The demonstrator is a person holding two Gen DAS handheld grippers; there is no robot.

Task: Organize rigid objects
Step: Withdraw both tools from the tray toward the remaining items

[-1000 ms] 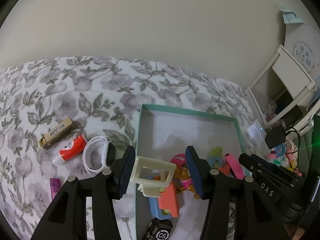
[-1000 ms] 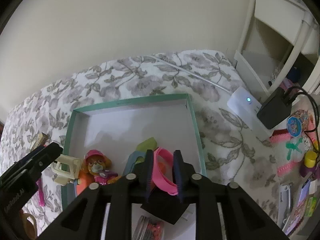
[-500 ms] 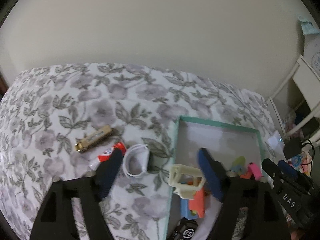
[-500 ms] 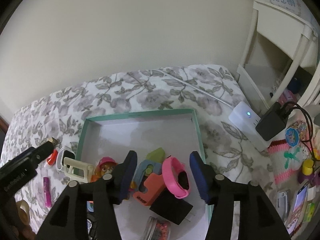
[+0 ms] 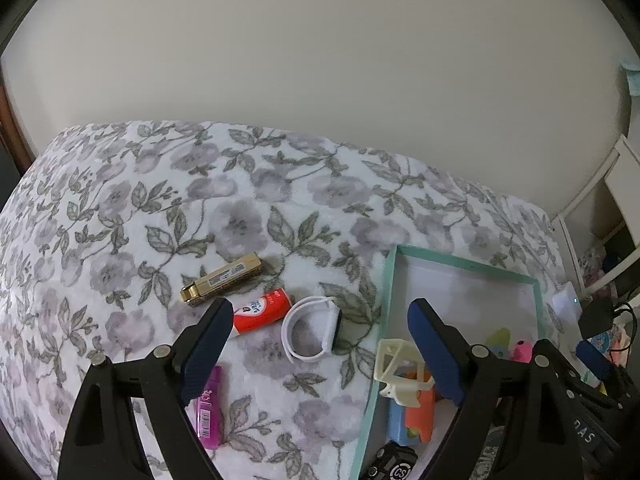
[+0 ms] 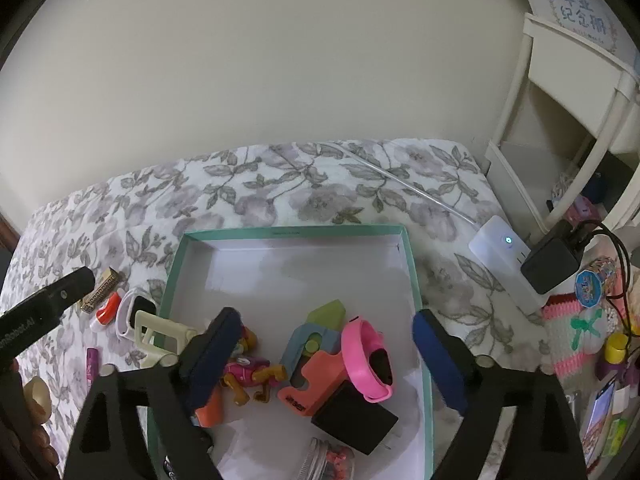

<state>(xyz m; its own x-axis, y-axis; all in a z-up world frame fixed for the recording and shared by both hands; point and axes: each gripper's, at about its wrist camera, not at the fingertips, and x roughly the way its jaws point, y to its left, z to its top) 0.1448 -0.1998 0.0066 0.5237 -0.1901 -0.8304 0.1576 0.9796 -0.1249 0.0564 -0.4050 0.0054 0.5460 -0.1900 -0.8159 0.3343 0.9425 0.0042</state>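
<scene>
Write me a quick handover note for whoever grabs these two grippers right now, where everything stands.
Left gripper: open, holding nothing, above the bedspread beside the box.
Right gripper: open, holding nothing, above the box.
Done: in the teal-rimmed cardboard box lie the pink wristband, the orange plastic piece, the pup figurine and the black block. The cream plastic frame sits across the box's left rim.
Left: on the floral bedspread, the white wristband, red-and-white tube, gold bar and magenta lighter.

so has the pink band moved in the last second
Yes. The pink band, earlier clamped upright, now rests tilted on the black block in the teal tray.
</scene>
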